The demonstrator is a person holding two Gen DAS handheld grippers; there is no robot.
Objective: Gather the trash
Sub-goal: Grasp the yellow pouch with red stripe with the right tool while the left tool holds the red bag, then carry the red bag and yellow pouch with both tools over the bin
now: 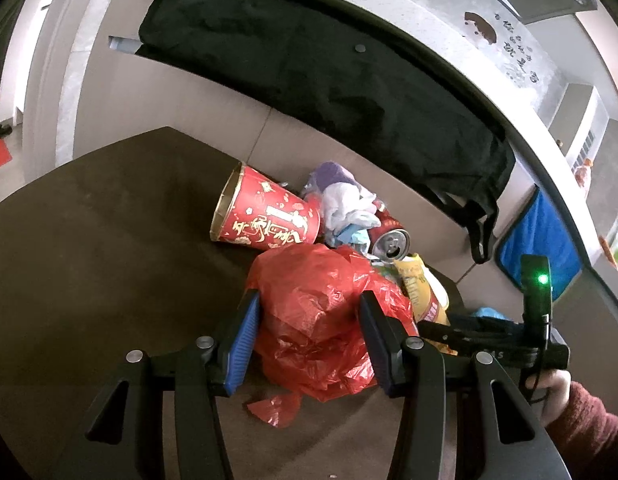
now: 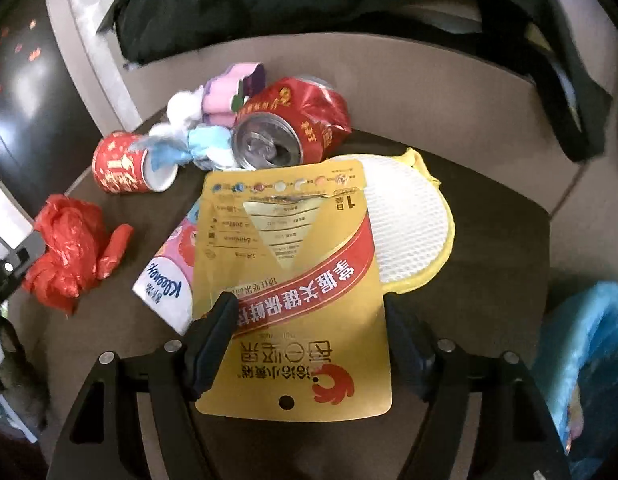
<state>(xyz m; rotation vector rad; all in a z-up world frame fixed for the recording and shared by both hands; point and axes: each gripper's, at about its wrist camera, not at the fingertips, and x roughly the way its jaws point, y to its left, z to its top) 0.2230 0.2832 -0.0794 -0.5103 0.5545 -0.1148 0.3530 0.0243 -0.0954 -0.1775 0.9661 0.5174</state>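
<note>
A pile of trash lies on a dark brown table (image 1: 109,240). In the left wrist view my left gripper (image 1: 309,320) stands open around a crumpled red plastic bag (image 1: 321,312), one finger on each side. Behind it lie a red paper cup (image 1: 265,216) on its side, crumpled tissues (image 1: 345,204) and a crushed red can (image 1: 389,240). In the right wrist view my right gripper (image 2: 309,320) is closed on a gold snack pouch (image 2: 293,280), which sits between the fingers. The can (image 2: 285,132), the cup (image 2: 129,164) and the red bag (image 2: 69,244) lie beyond.
A tissue packet (image 2: 165,280) and a yellow-edged white mesh pad (image 2: 409,232) lie under the pouch. A blue plastic bag (image 2: 589,360) hangs at the right. A black garment (image 1: 309,80) drapes over the grey sofa (image 1: 169,96) behind the table.
</note>
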